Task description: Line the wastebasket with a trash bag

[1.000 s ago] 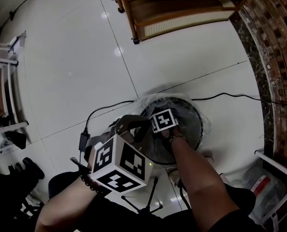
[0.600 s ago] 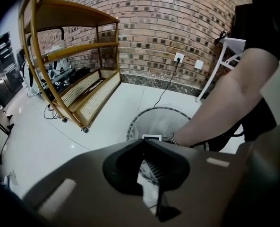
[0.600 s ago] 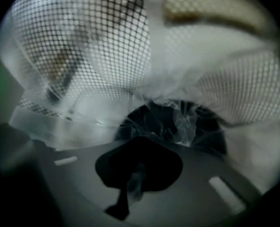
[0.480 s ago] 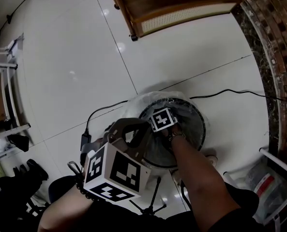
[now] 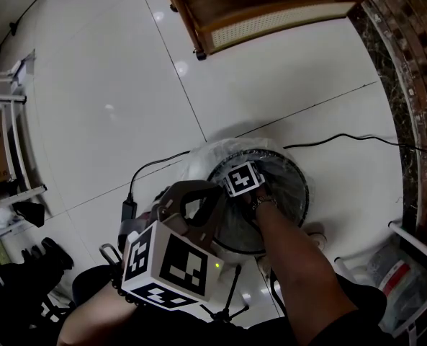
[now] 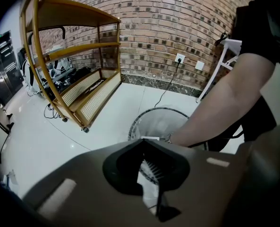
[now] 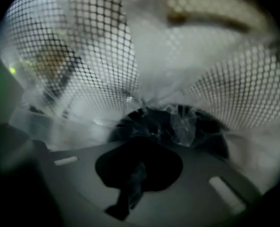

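The white tiled floor (image 5: 112, 63) carries the mesh wastebasket (image 5: 291, 193) around the right gripper (image 5: 243, 182), a black cable (image 5: 343, 137) just beyond it, and a wooden shelf (image 5: 271, 13) farther off.

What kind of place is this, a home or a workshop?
Probably a home-style room, perhaps a staged studio: a brick wall, glossy white floor tiles, a wooden shelf unit with cane panels, and loose cables trailing across the floor by a mesh wastebasket.

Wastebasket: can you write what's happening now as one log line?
wastebasket: mesh, on floor | trash bag: clear, edge over rim | right tool: shut, down inside basket | left tool: shut, by rim
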Demonstrator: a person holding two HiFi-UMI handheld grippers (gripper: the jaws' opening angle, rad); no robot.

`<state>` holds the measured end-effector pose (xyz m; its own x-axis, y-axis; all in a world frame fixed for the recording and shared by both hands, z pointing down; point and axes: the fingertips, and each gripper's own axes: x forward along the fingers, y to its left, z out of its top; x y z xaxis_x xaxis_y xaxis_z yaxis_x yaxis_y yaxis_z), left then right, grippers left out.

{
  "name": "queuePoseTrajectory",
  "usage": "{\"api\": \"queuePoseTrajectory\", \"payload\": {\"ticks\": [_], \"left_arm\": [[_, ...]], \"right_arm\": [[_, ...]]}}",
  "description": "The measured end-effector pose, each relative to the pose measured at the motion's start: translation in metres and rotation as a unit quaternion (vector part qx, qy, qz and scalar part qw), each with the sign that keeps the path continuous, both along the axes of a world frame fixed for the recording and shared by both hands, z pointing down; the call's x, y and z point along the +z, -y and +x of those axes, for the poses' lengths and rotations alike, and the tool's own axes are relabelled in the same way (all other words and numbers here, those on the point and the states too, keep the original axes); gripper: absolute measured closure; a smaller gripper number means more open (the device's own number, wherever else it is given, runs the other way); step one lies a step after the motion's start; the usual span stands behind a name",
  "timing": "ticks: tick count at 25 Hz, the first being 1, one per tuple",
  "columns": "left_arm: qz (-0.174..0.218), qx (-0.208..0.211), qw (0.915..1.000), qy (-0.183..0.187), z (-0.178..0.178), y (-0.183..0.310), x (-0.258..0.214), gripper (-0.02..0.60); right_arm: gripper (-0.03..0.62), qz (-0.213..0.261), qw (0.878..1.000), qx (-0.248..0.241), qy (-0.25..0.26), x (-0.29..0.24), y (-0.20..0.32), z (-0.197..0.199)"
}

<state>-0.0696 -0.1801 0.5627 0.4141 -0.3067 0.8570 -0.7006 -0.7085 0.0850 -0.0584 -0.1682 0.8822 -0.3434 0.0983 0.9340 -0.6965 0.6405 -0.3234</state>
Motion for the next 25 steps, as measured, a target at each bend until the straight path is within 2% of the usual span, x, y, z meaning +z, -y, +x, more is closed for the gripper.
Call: {"api": "queuePoseTrajectory", "payload": {"ticks": [4, 8, 13, 17, 25], "left_arm": [[0.001, 0.001, 1.0000, 0.001, 0.001, 0.002, 0.001, 0.578], [-0.001, 0.000, 1.0000, 0.000, 0.002, 0.001, 0.004, 0.578], [0.005, -0.006, 1.0000, -0.002, 0.003, 0.002, 0.001, 0.578], [0.018, -0.014, 0.9997, -0.003, 0.002, 0.007, -0.003, 0.578], [0.026, -0.020, 0.9995, 0.003, -0.004, 0.002, -0.002, 0.578]], "right_arm": [[0.592, 0.016, 1.000, 0.009, 0.017, -0.003, 0.010, -0.005], [0.588, -0.006, 0.999, 0.025, -0.021, -0.009, 0.003, 0.012], [0.556, 0.003, 0.999, 0.023, -0.035, -0.034, 0.006, 0.022], [0.546, 0.022, 1.000, 0.020, -0.008, -0.059, 0.012, 0.017], [0.546, 0.060, 0.998, 0.030, 0.007, -0.119, 0.010, 0.020]]}}
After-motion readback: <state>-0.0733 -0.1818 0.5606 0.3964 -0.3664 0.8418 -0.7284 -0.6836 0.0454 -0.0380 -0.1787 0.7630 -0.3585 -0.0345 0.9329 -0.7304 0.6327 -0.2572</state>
